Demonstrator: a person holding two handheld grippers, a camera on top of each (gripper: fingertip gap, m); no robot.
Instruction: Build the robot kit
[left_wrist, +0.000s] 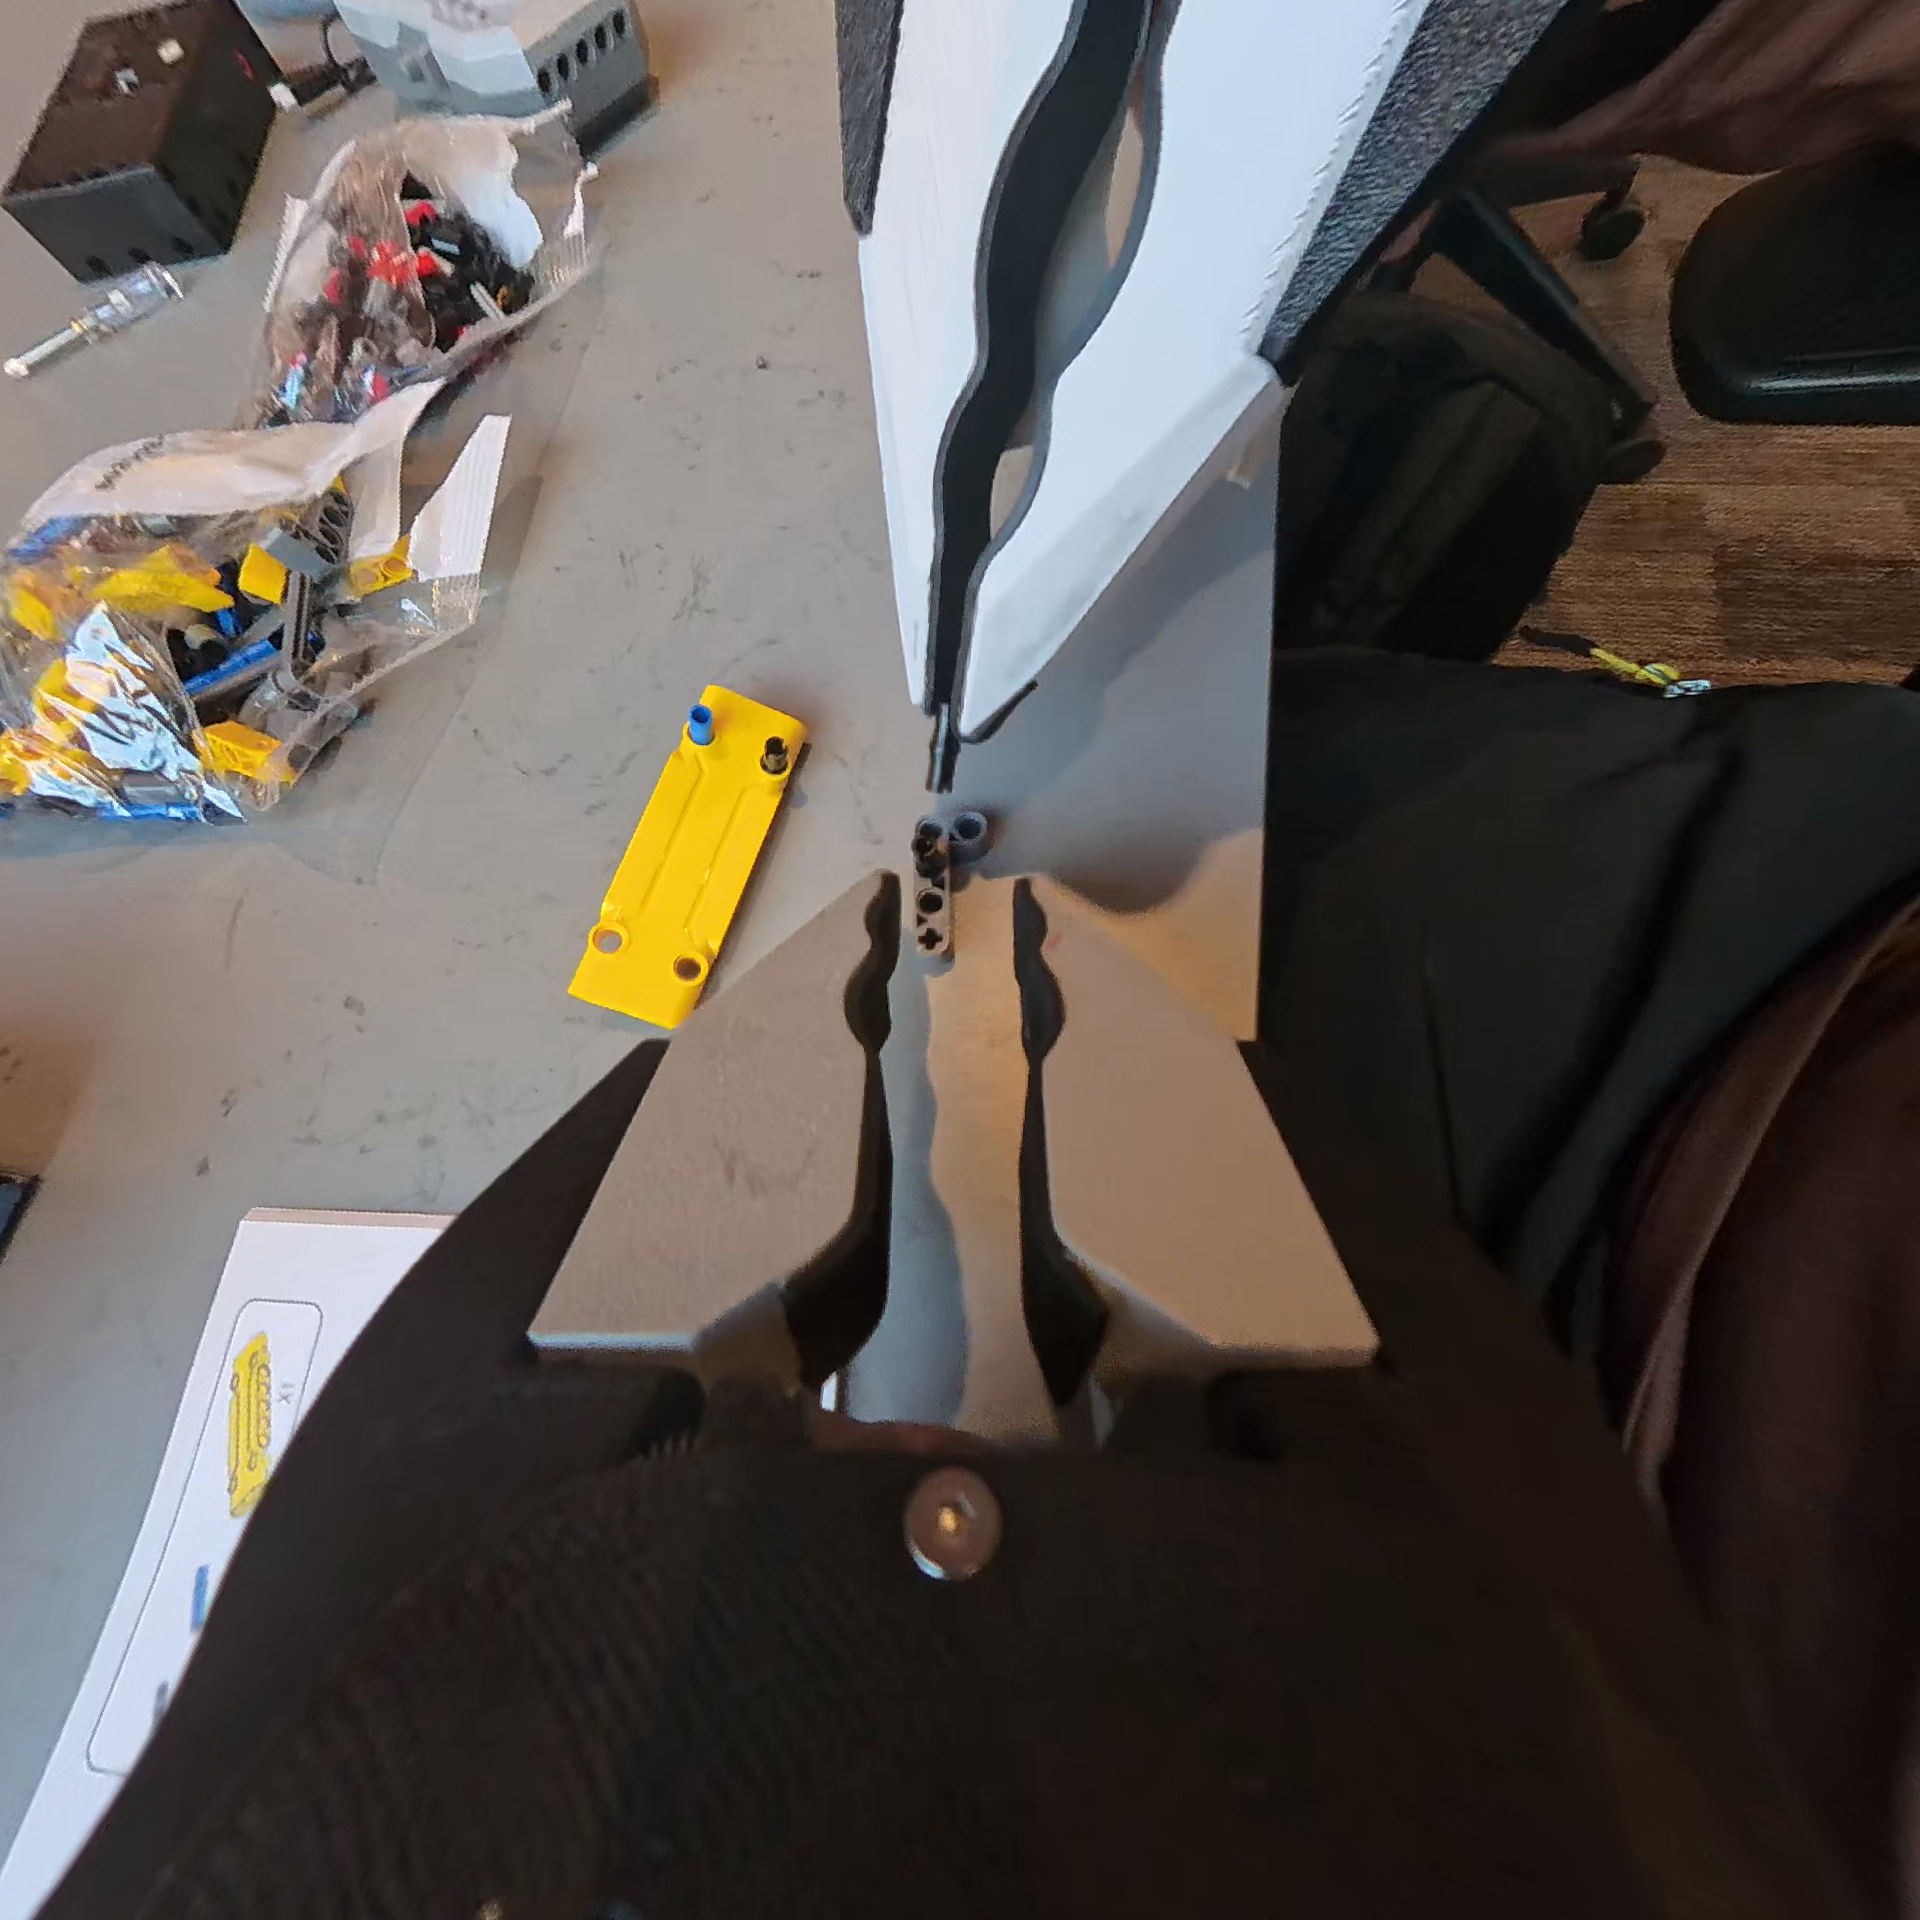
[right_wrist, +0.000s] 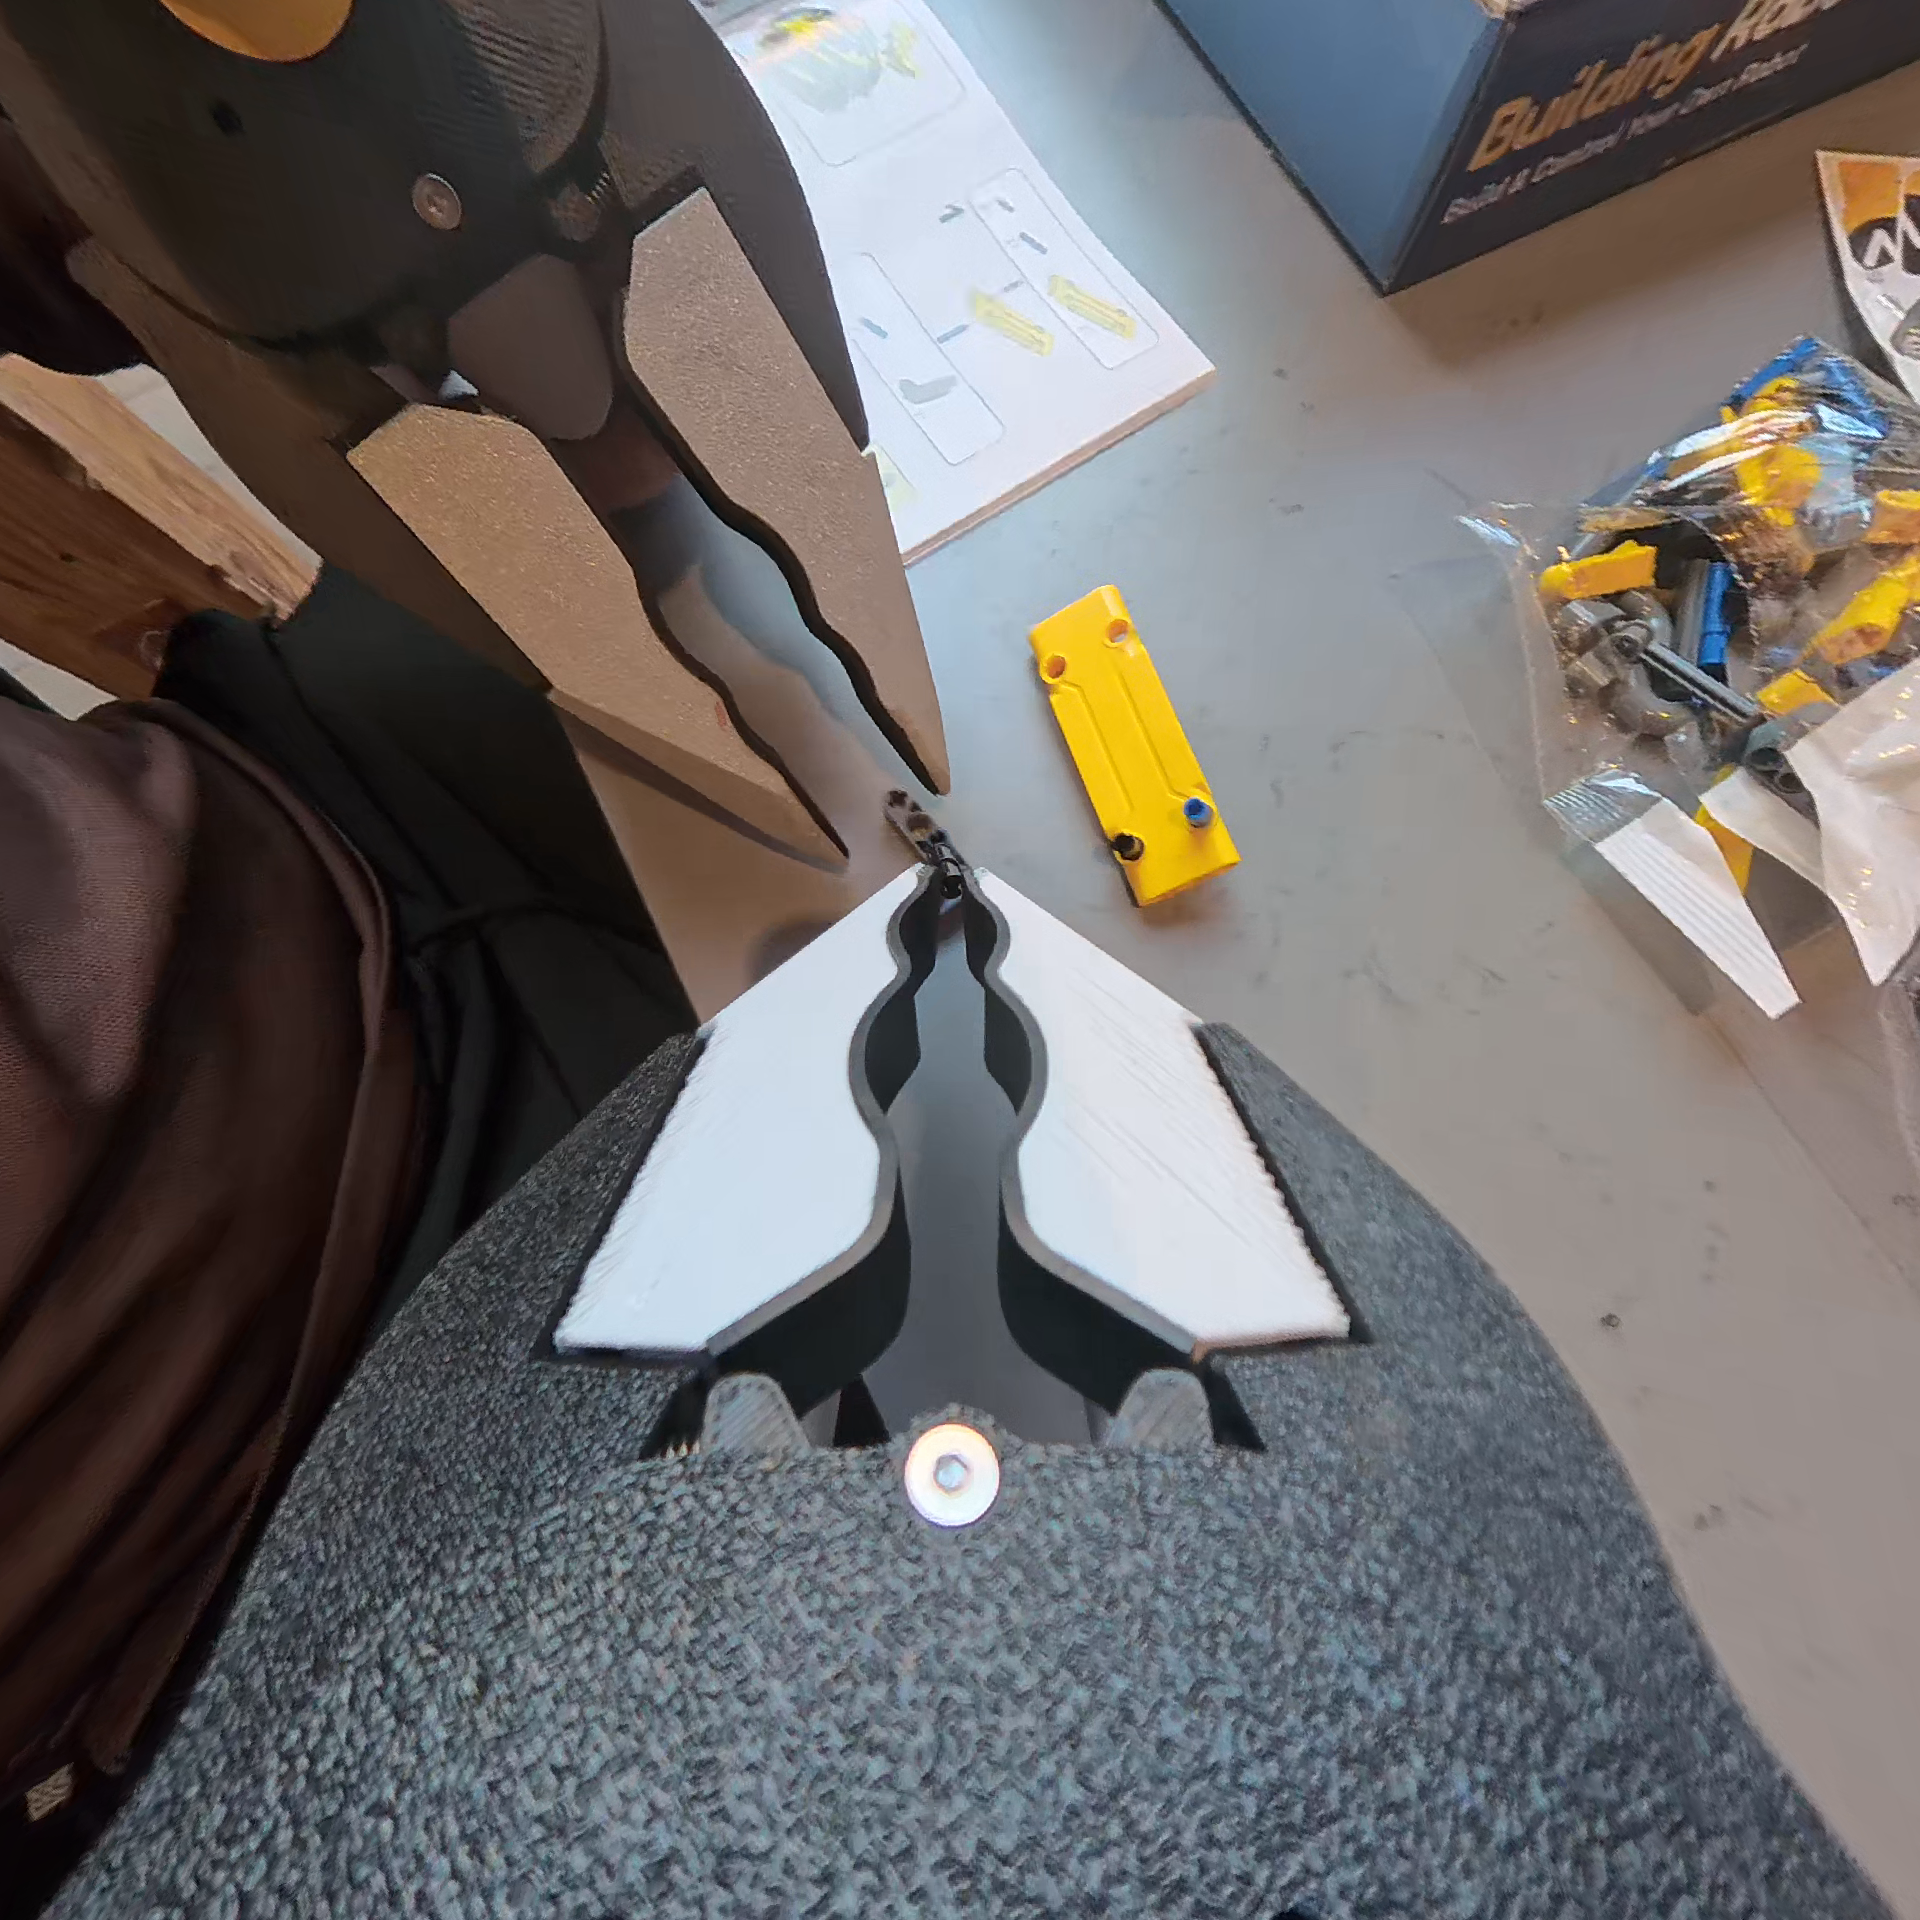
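Observation:
A small grey beam with holes (left_wrist: 932, 914) lies on the grey table near its edge. My left gripper (left_wrist: 953, 883) is open, with its tan fingertips on either side of the beam; it also shows in the right wrist view (right_wrist: 894, 821). My right gripper (right_wrist: 948, 878), with white fingers, is shut on a short black pin (right_wrist: 948, 885) and holds it just above the far end of the beam (right_wrist: 914, 816). The right gripper (left_wrist: 945, 712) and the pin (left_wrist: 942, 746) come down from the top of the left wrist view. A yellow panel (left_wrist: 691, 847) with a blue pin and a black pin in it lies beside them.
Clear bags of yellow, blue and black parts (left_wrist: 156, 623) (right_wrist: 1745, 623) and another bag of red and black parts (left_wrist: 416, 239) lie on the table. An instruction booklet (right_wrist: 966, 260), a blue box (right_wrist: 1558, 125) and a black box (left_wrist: 135, 135) stand around. The table edge (left_wrist: 1270, 727) is close by, with a person's dark clothing beyond. My left and right fingertips are right by each other.

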